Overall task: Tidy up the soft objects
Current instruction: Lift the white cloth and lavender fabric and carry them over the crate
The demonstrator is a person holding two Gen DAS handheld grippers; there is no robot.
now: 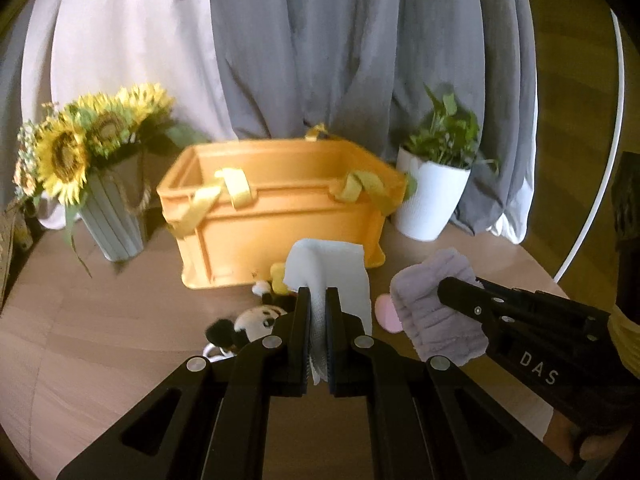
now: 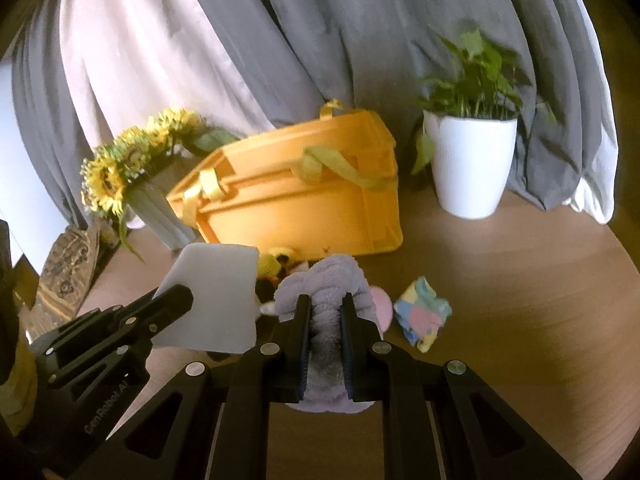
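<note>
Two soft things are held off the round wooden table (image 2: 520,280) at once. A white folded cloth (image 1: 332,276) is pinched between the narrowed fingers of the left gripper (image 1: 319,300), its body standing up past the fingertips and draping to their right. A lilac ribbed terry band (image 2: 326,280) is clamped in the right gripper (image 2: 326,304), bulging above and below the two fingers. In the left wrist view the right gripper (image 1: 448,292) comes in from the right with the lilac band (image 1: 432,312) just beside the white cloth; in the right wrist view the left gripper (image 2: 176,296) enters from the left with the white cloth (image 2: 216,296). Below and ahead of both claws, on the table, lies a small black-and-white plush toy (image 1: 256,318) next to something yellow (image 1: 278,276), and a pink disc (image 1: 386,314) shows between the two held pieces. To the right of the right gripper lies a pastel patchwork folded cloth (image 2: 422,314). Farther ahead stands an orange plastic crate with yellow strap handles (image 1: 280,208), open at the top. Left of it is a grey ribbed vase of sunflowers (image 1: 80,152), right of it a white pot with a green plant (image 1: 436,196), and behind hang grey and pale curtains (image 1: 320,40).
</note>
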